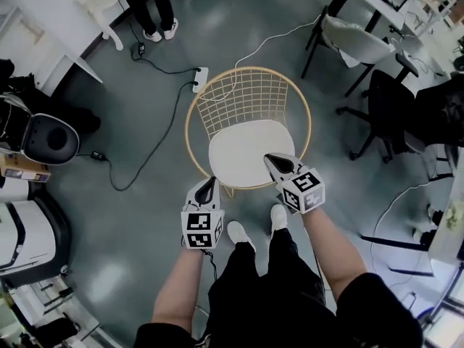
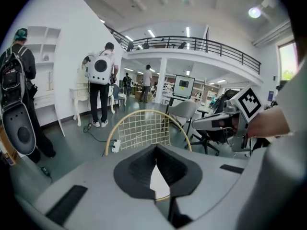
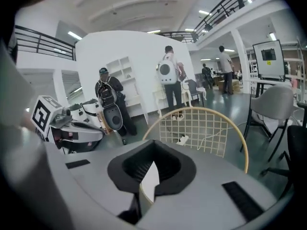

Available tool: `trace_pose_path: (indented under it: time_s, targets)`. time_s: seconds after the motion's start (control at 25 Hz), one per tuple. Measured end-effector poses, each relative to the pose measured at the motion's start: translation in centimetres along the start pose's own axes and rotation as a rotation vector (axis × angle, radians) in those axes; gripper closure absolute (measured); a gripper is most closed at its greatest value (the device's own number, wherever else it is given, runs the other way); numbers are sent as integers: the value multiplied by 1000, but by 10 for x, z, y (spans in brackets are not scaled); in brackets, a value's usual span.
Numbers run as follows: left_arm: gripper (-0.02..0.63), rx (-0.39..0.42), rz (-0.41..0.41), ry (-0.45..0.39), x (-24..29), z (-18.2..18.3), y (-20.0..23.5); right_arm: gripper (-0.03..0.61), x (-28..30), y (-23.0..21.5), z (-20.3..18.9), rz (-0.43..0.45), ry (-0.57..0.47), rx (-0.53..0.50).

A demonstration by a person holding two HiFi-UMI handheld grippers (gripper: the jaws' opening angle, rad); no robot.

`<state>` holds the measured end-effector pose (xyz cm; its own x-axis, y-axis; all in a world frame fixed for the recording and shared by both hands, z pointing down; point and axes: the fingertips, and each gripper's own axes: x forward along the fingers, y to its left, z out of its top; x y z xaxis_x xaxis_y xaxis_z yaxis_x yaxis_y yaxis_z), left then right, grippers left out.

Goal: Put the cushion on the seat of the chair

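Observation:
A white round cushion (image 1: 250,152) lies flat on the seat of the gold wire chair (image 1: 246,71). My left gripper (image 1: 210,181) hangs shut and empty just in front of the seat's near-left rim. My right gripper (image 1: 270,158) is shut and empty too, over the cushion's near-right edge. In the left gripper view the jaw tips (image 2: 156,150) meet, with the cushion (image 2: 159,182) showing below them and the chair back (image 2: 144,126) beyond. The right gripper view shows the same: its tips (image 3: 153,147) are together above the cushion (image 3: 149,183) and the chair (image 3: 201,128).
A power strip (image 1: 200,79) and cables lie on the floor behind the chair. Office chairs (image 1: 355,46) (image 1: 388,114) stand at the right, a white machine (image 1: 47,140) at the left. A person's legs (image 1: 156,9) are at the back. My shoes (image 1: 239,232) stand by the seat.

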<state>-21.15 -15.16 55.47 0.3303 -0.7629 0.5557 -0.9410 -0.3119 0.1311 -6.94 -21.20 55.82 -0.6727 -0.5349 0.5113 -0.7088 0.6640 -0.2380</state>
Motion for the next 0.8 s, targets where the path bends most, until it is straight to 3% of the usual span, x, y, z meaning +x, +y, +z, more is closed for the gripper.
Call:
trace_pose_path:
  time_s: [0.32, 0.8]
  targets:
    - [597, 61, -50, -120, -82, 60, -31, 566, -73, 76, 63, 21, -95, -102]
    - [597, 96, -117, -157, -137, 62, -81, 566, -149, 134, 65, 48, -166, -127]
